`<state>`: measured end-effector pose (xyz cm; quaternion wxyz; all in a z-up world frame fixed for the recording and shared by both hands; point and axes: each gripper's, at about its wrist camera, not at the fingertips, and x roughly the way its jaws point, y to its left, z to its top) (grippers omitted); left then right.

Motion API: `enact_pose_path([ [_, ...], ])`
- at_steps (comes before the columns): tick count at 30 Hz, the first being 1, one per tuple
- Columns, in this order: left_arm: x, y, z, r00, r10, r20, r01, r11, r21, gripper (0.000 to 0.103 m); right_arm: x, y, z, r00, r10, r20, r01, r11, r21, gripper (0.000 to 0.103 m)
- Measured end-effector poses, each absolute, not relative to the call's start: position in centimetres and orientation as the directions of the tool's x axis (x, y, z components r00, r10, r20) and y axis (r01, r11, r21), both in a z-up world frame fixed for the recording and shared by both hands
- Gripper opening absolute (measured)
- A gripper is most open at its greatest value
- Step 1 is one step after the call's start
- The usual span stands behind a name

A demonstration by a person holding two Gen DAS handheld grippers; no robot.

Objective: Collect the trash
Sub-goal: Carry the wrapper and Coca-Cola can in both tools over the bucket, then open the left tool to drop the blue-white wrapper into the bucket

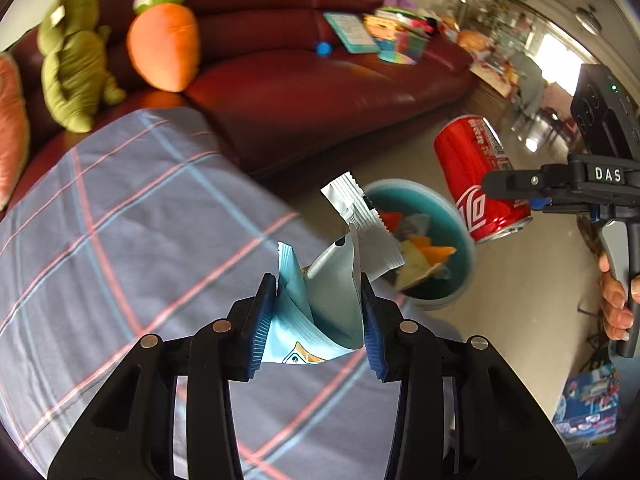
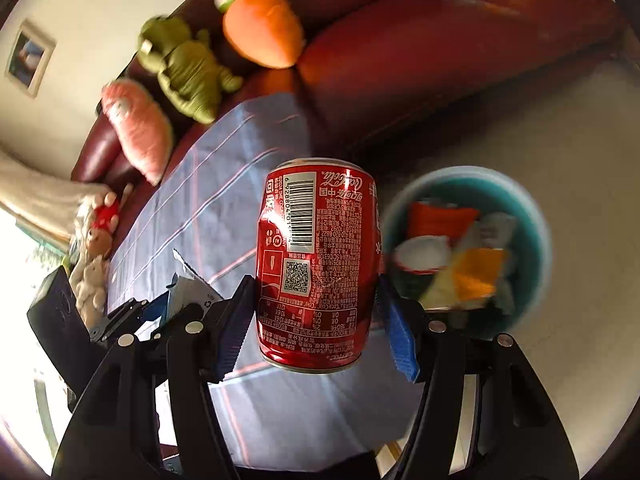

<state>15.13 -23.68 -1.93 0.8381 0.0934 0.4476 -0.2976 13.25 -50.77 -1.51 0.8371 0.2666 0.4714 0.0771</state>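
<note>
The left gripper (image 1: 320, 316) is clamped on a crumpled light-blue wrapper (image 1: 320, 320), its blue ribbed pads (image 1: 260, 328) pressing the foil from both sides, and a silver torn wrapper strip (image 1: 360, 224) sticks up out of the same bundle. Below it lies a grey plaid cloth (image 1: 120, 240) with pink and blue stripes, and beyond the cloth's edge a teal bin (image 1: 460, 216) stands on the pale floor, already holding orange, yellow and white scraps. The right gripper (image 2: 316, 316) grips a dented red cola can (image 2: 316, 264) across its middle, the can hanging top end down with barcode and small print facing the camera; in the left wrist view the same can (image 1: 476, 176) floats just right of the bin, pinched by a black finger, and a person's hand (image 1: 616, 304) curls around the gripper handle at the frame's right edge. In the right wrist view the bin (image 2: 536, 216) sits just right of the can, near but lower down. A dark red leather sofa (image 1: 300, 80) runs along the back, carrying a green plush toy (image 1: 72, 64), an orange carrot plush (image 1: 164, 48) and a pile of bright books (image 1: 384, 32); the background is blurred.
</note>
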Motion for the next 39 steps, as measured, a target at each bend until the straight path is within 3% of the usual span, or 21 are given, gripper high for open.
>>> enact_pose_path([
  [8,15.0,-32.7,-4.5,0.332,-0.434,-0.838,0.659,0.742,-0.123,0.041,9.7,-58.4,-3.3,0.58,0.327,-0.746,0.241,0.806,0.541,0.058],
  [23,18.5,-39.8,-8.1,0.247,-0.452,-0.857,0.679,0.712,-0.179,0.043,10.7,-62.0,-5.2,0.558,0.296,-0.775,0.308,0.794,0.525,0.058],
  [26,19.1,-40.6,-8.7,0.238,-0.456,-0.857,0.678,0.71,-0.189,0.052,11.0,-62.3,-5.6,0.548,0.292,-0.784,0.322,0.791,0.52,0.058],
  [27,19.2,-40.9,-8.8,0.242,-0.457,-0.856,0.677,0.711,-0.188,0.061,11.1,-62.5,-5.7,0.547,0.29,-0.785,0.325,0.791,0.518,0.058],
  [32,19.2,-41.7,-9.5,0.242,-0.442,-0.864,0.685,0.708,-0.17,0.067,11.6,-62.8,-6.5,0.537,0.284,-0.794,0.346,0.785,0.515,0.058],
  [34,19.2,-41.9,-9.7,0.239,-0.427,-0.872,0.684,0.711,-0.161,0.078,11.8,-62.9,-6.8,0.534,0.285,-0.796,0.353,0.781,0.516,0.058],
  [39,19.0,-41.6,-9.6,0.258,-0.419,-0.87,0.68,0.719,-0.144,0.09,12.0,-62.7,-7.2,0.528,0.287,-0.8,0.356,0.78,0.514,0.058],
])
